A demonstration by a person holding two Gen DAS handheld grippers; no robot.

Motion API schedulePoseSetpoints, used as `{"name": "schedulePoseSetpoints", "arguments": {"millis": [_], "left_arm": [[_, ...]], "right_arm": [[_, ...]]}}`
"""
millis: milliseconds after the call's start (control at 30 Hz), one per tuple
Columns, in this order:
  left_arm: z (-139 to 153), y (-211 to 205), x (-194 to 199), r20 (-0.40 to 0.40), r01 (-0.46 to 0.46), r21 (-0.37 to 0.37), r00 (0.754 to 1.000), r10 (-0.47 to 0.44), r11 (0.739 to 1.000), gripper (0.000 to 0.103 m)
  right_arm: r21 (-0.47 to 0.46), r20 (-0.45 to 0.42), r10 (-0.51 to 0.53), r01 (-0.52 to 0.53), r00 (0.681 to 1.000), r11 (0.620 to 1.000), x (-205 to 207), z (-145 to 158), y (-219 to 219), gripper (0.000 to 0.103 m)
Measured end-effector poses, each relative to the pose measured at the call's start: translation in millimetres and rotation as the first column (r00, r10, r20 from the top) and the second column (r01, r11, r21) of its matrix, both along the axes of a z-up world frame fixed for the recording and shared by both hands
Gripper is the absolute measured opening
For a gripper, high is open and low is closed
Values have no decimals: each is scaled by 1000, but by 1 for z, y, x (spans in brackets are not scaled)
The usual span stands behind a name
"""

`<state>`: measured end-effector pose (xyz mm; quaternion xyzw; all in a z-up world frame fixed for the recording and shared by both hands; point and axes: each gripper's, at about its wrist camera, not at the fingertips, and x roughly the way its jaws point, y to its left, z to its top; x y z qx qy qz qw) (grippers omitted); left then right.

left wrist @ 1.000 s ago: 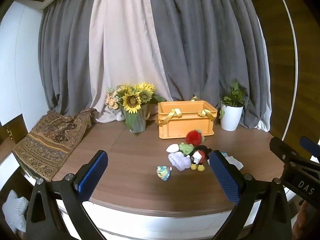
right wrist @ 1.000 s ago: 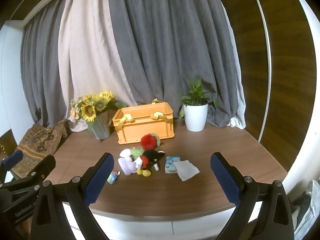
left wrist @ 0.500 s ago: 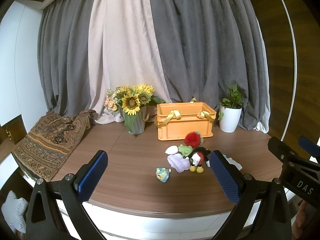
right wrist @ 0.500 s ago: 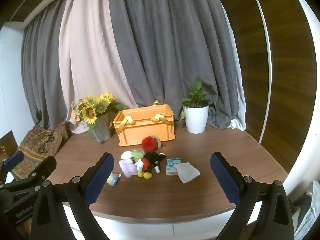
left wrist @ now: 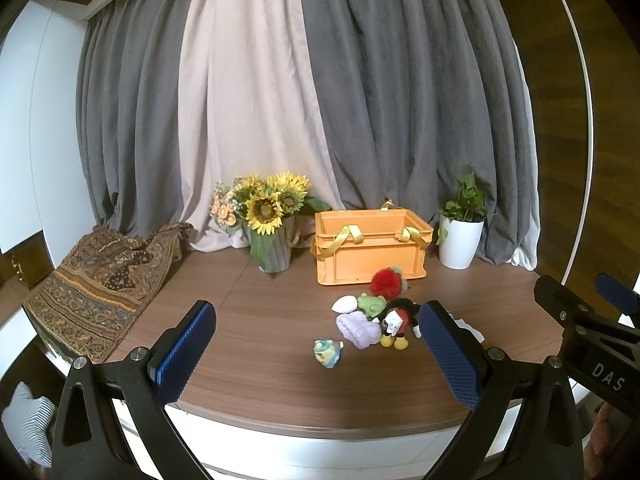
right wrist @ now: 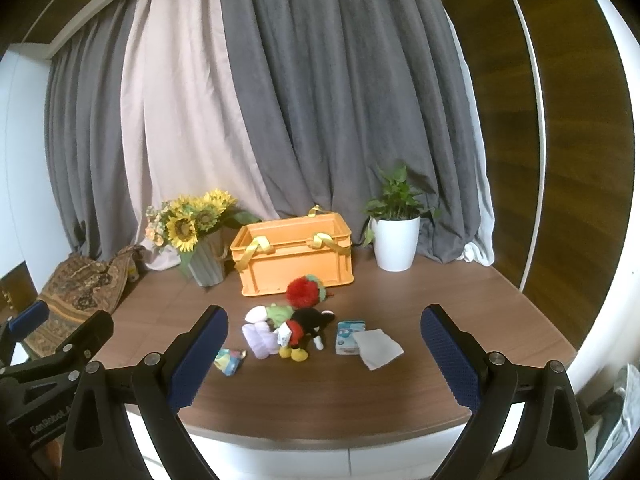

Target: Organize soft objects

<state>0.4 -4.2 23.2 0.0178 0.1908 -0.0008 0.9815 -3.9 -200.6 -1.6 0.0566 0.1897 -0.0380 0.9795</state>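
An orange crate [left wrist: 372,246] [right wrist: 294,256] with yellow handles stands at the back of the wooden table. In front of it lies a heap of soft toys: a red fluffy toy [left wrist: 386,282] [right wrist: 302,290], a green plush [left wrist: 372,304], a black mouse doll [left wrist: 398,320] [right wrist: 304,328], a lilac plush [left wrist: 360,330] [right wrist: 260,338], and a small blue-yellow toy [left wrist: 327,353] [right wrist: 229,360]. A tissue pack [right wrist: 350,332] and white cloth [right wrist: 378,348] lie to the right. My left gripper [left wrist: 316,354] and right gripper [right wrist: 324,354] are open and empty, held back over the table's front edge.
A sunflower vase [left wrist: 270,236] [right wrist: 200,248] stands left of the crate. A white potted plant [left wrist: 460,236] [right wrist: 396,240] stands to its right. A patterned cloth [left wrist: 100,280] drapes over the table's left end. Grey and pink curtains hang behind.
Both grippers have tilted up slightly and pulled back a little, so the table sits lower in the views. The toys and crate have not moved.
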Motion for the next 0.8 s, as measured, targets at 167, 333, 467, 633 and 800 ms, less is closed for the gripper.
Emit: {"name": "schedulePoseSetpoints", "arguments": {"millis": [167,333,467,633,800], "left_arm": [[0,0,-1,1,0,-2,1000,0,1000,103],[0,0,-2,3,5,-5,1000,-5,1000,103],[-1,0,-2,3,5,-6,1000,-5,1000,103],[1,-1,-2,5,7,-8,1000,-7,1000,103],[0,-1,-3,6,7,-8,1000,-7,1000,103]], "right_arm": [[1,5,2,-2,1000,1000,-1,-1,0,98],[-3,7,1,-1,1000,1000,0,0,1,98],[-3,9,3,-3,1000,1000,-2,0,0,98],[-3,12,2,-2,1000,1000,-2,-1,0,98],[-3,13,1,-1,1000,1000,-2,0,0,98]]}}
